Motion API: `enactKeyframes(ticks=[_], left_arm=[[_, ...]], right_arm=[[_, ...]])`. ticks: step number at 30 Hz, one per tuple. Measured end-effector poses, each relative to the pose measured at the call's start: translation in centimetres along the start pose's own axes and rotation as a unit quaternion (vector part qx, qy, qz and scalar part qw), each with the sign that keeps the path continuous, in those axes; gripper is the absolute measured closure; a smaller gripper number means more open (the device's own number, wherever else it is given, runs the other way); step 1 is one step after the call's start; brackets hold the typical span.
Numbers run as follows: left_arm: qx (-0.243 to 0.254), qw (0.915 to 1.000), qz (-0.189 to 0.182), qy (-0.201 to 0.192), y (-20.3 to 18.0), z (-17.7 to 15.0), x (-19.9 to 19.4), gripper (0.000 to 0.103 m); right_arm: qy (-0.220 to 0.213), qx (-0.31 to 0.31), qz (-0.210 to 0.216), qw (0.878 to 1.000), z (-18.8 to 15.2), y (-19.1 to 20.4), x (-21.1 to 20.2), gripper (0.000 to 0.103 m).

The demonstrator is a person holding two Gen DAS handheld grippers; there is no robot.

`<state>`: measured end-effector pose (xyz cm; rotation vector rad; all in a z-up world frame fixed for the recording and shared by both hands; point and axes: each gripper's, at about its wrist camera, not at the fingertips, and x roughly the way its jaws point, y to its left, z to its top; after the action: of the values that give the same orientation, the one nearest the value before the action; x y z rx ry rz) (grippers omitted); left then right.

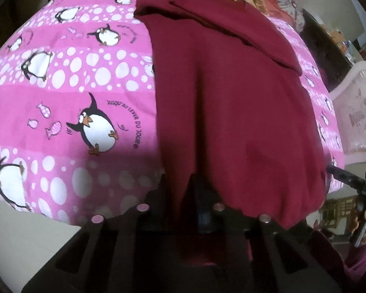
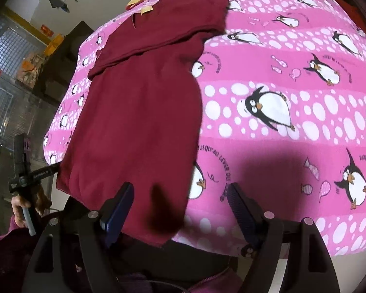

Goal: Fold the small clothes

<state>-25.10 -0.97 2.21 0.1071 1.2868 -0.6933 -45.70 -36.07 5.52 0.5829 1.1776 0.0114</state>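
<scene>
1. The left hand-held gripper (image 1: pixel 205 210) is clenched on the near hem of the maroon garment (image 1: pixel 231 97), probably to lift this edge for a fold. Cloth covers its fingertips, so the exact grip is hard to see.
2. The maroon garment lies on the bed, on a pink penguin bedsheet (image 1: pixel 73 85), with its far part already doubled over.
3. The right hand-held gripper (image 2: pixel 180 200) is released, with its jaws wide around the garment's near corner, not pressing it, presumably ready to pinch.

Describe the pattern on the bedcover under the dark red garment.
Pink bedcover with penguins, white dots and small fish; clearest in the right wrist view.
</scene>
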Motion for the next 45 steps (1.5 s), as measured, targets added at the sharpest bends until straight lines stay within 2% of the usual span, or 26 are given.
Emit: enactKeyframes(ticks=[1, 5, 8, 12, 13, 15, 16, 17, 22, 24, 26, 27, 29, 33, 38, 39, 41, 43, 45], left_arm=[[-0.001, 1.0000, -0.002, -0.003, 0.2, -0.1, -0.6, 0.097], [-0.013, 0.9995, 0.020, -0.021, 2.3, -0.3, -2.7, 0.097], [-0.036, 0.9993, 0.010, -0.008, 3.3, -0.9, -2.0, 0.097], [-0.039, 0.9991, 0.016, -0.003, 3.1, -1.6, -1.4, 0.096], [-0.044, 0.9989, 0.016, -0.006, 3.1, -1.6, -1.4, 0.092], [-0.047, 0.9988, 0.012, -0.005, 3.3, -1.8, -1.4, 0.084], [-0.047, 0.9988, 0.011, -0.006, 3.3, -1.8, -1.4, 0.080], [-0.047, 0.9988, 0.013, -0.007, 3.3, -1.8, -1.3, 0.079], [-0.039, 0.9989, 0.023, -0.009, 2.8, -2.0, -1.2, 0.073], [-0.030, 0.9989, 0.033, -0.010, 2.3, -1.9, -1.1, 0.072], [-0.028, 0.9988, 0.038, -0.009, 2.2, -1.8, -0.9, 0.072], [-0.029, 0.9988, 0.038, -0.008, 2.2, -1.8, -1.0, 0.071], [-0.033, 0.9987, 0.038, -0.008, 2.3, -1.8, -1.0, 0.071], [-0.037, 0.9987, 0.034, -0.008, 2.2, -1.7, -0.8, 0.071], [-0.034, 0.9990, 0.030, -0.007, 2.5, -1.7, -0.9, 0.069], [-0.032, 0.9991, 0.028, -0.007, 2.5, -1.7, -0.9, 0.068], [-0.033, 0.9993, 0.017, -0.004, 2.6, -1.7, -0.8, 0.064], [-0.043, 0.9990, -0.010, -0.004, 2.9, -1.6, -0.8, 0.048], [-0.053, 0.9980, -0.034, -0.005, 2.9, -1.4, -0.7, 0.036]], right_arm=[[0.001, -0.001, 0.002, 1.000, -0.2, 0.0, 0.0, 0.020], [0.013, -0.014, 0.027, 0.999, -1.4, 0.7, 0.3, 0.020], [0.016, -0.031, 0.018, 0.999, -1.9, 1.3, 1.3, 0.019], [0.004, -0.046, 0.018, 0.999, -2.2, 2.0, 1.5, 0.018], [0.006, -0.053, 0.019, 0.998, -2.2, 2.3, 1.6, 0.020], [0.020, -0.069, 0.024, 0.997, -2.2, 2.8, 1.8, 0.033], [0.026, -0.076, 0.028, 0.996, -2.3, 3.0, 1.8, 0.044], [0.029, -0.080, 0.026, 0.996, -2.4, 3.2, 2.0, 0.046], [0.025, -0.050, 0.046, 0.997, -2.2, 2.0, 2.3, 0.045], [0.016, -0.034, 0.063, 0.997, -2.4, 1.6, 2.4, 0.041], [0.007, -0.033, 0.070, 0.997, -2.6, 1.8, 2.4, 0.031], [0.002, -0.043, 0.066, 0.997, -2.8, 2.2, 2.4, 0.030], [-0.003, -0.061, 0.065, 0.996, -2.9, 2.9, 2.3, 0.031], [-0.014, -0.054, 0.118, 0.991, -2.3, 3.1, 1.7, 0.041], [-0.011, -0.044, 0.125, 0.991, -2.3, 2.9, 2.5, 0.041], [-0.014, -0.049, 0.126, 0.991, -2.5, 3.0, 2.5, 0.041], [-0.023, -0.044, 0.139, 0.989, -2.6, 3.0, 2.8, 0.030], [-0.033, -0.025, 0.155, 0.987, -2.7, 2.8, 3.2, 0.025], [-0.040, -0.018, 0.155, 0.987, -2.8, 2.9, 3.6, 0.025]])
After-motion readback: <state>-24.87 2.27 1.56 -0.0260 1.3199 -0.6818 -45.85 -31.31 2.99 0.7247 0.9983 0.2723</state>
